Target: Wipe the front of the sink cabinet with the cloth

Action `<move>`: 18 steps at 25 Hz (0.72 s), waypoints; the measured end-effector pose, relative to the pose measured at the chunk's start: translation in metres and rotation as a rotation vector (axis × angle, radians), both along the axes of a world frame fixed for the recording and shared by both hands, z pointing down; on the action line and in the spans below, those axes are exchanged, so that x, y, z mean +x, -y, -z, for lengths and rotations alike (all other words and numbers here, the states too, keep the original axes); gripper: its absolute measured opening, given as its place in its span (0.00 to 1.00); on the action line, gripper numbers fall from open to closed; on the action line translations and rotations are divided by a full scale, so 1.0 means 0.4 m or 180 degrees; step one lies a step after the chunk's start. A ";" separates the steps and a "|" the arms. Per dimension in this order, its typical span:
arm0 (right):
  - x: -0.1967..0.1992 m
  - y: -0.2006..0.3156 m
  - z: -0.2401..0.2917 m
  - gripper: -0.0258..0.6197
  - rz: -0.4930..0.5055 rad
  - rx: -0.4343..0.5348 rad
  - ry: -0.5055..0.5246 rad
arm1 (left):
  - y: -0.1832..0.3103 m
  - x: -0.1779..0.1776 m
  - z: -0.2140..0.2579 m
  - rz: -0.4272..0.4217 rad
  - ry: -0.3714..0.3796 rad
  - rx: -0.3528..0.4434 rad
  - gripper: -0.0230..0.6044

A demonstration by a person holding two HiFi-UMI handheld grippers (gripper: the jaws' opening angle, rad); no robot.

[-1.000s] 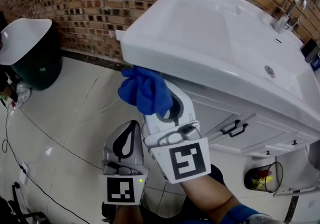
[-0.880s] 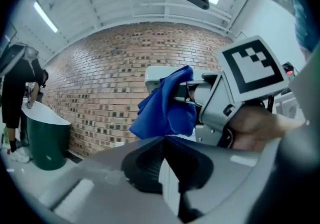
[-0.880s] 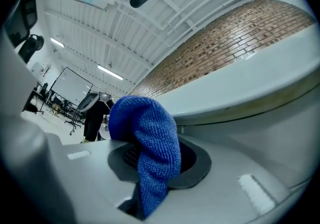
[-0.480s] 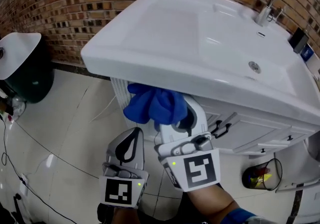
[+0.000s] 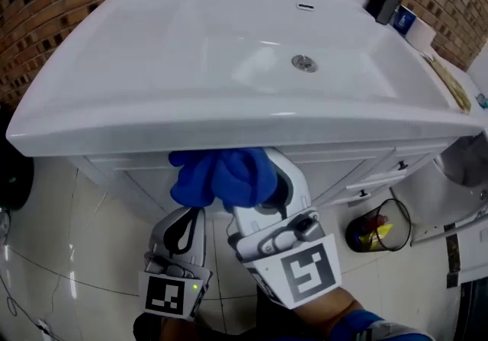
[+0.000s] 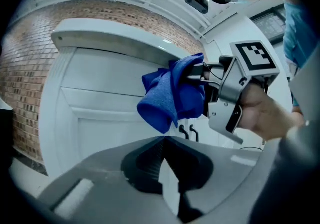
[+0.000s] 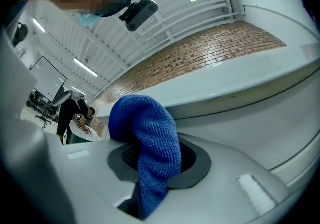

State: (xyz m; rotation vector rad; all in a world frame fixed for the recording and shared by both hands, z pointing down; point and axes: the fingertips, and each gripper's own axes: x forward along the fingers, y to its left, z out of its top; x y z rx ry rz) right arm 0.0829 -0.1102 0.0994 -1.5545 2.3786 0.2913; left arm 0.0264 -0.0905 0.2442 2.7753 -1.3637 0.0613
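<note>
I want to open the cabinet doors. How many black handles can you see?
2. The left handle and the right handle hang side by side on the cabinet, just below the cloth. More may hide behind the cloth.

Head view: set high, aimed steeply down onto the sink basin [image 5: 191, 49] and the strip of cabinet front [image 5: 335, 170] under its rim; left gripper [image 5: 187, 213] and right gripper [image 5: 248, 183] close at the bottom edge.

Left gripper view: set low, aimed along its own jaws and upward at the cabinet front, near; right gripper and blue cloth [image 6: 170, 95] taken from the side.

Right gripper view: set under the basin rim [image 7: 240, 87], tilted upward, very near; blue cloth filling the middle.

Shared by all three: blue cloth, cabinet front, basin rim. Shared by head and left gripper views: black door handles [image 6: 187, 133].
</note>
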 end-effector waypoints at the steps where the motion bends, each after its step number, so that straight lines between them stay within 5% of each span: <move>1: 0.031 -0.003 -0.001 0.17 -0.0039 -0.0006 -0.0008 | -0.004 0.029 -0.003 -0.0056 -0.0015 -0.0006 0.04; 7: 0.273 -0.046 -0.010 0.17 -0.0551 0.0085 -0.0176 | -0.047 0.202 -0.063 -0.0653 0.0159 -0.0059 0.04; 18: 0.746 -0.138 -0.019 0.17 -0.1884 0.0063 -0.0195 | -0.051 0.303 -0.125 -0.0914 0.0214 -0.0245 0.04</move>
